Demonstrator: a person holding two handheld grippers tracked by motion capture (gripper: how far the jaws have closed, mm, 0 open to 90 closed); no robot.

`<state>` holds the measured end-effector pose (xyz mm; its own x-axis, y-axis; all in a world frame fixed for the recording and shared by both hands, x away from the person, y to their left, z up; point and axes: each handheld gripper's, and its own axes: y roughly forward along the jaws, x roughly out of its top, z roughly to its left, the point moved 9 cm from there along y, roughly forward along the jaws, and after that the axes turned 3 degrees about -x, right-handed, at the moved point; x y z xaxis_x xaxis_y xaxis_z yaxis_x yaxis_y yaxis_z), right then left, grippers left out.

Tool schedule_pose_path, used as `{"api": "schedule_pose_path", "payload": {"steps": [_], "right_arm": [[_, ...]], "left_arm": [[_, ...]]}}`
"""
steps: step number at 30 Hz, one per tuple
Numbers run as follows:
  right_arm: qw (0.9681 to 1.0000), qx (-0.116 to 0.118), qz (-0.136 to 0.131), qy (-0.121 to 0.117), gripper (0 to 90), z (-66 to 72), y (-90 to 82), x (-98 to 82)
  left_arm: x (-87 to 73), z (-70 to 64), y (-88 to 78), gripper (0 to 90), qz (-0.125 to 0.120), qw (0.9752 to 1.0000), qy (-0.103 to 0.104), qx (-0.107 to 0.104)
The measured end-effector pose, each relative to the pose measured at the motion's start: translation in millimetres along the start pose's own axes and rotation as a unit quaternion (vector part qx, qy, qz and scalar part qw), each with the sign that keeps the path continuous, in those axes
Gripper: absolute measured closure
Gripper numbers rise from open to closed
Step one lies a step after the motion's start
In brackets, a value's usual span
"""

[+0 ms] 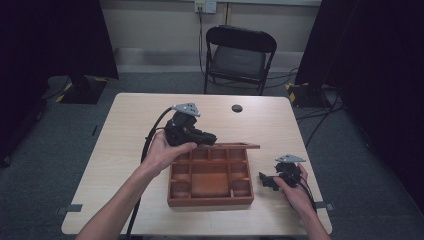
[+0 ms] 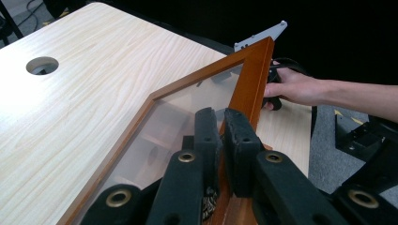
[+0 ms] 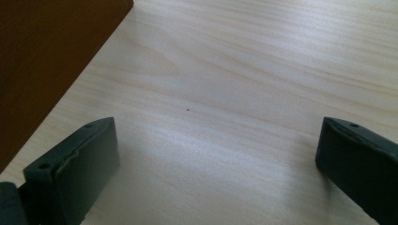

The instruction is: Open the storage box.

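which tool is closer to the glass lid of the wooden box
Left. The left tool is clamped on the lid frame; the right tool sits open on the table, beside the box.

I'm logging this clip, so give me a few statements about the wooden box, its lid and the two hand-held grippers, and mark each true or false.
1. The left hand-held gripper is clamped on the lid frame. True.
2. The lid lies flat and shut on the wooden box. False: it is raised, held open.
3. The right hand-held gripper holds a compartment divider. False: its jaws are open over bare table.
4. The lid has a clear pane in a wooden frame. True.
5. A folding chair stands beyond the table. True.
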<state>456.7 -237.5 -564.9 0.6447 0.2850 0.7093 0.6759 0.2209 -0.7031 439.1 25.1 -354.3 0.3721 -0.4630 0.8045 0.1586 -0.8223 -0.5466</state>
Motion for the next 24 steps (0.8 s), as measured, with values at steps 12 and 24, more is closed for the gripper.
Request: {"api": "schedule_pose_path", "payload": {"steps": [12,24], "right_arm": [[1.0000,0.000,0.000,0.000,0.0,0.0,0.0,0.0],[1.0000,0.000,0.000,0.000,0.0,0.0,0.0,0.0]], "left_arm": [[-1.8,-1.6,0.9,84.4,-0.003,1.0000,0.000,-0.003],[-0.2,-0.6,1.4,84.4,-0.005,1.0000,-0.001,-0.001]]}}
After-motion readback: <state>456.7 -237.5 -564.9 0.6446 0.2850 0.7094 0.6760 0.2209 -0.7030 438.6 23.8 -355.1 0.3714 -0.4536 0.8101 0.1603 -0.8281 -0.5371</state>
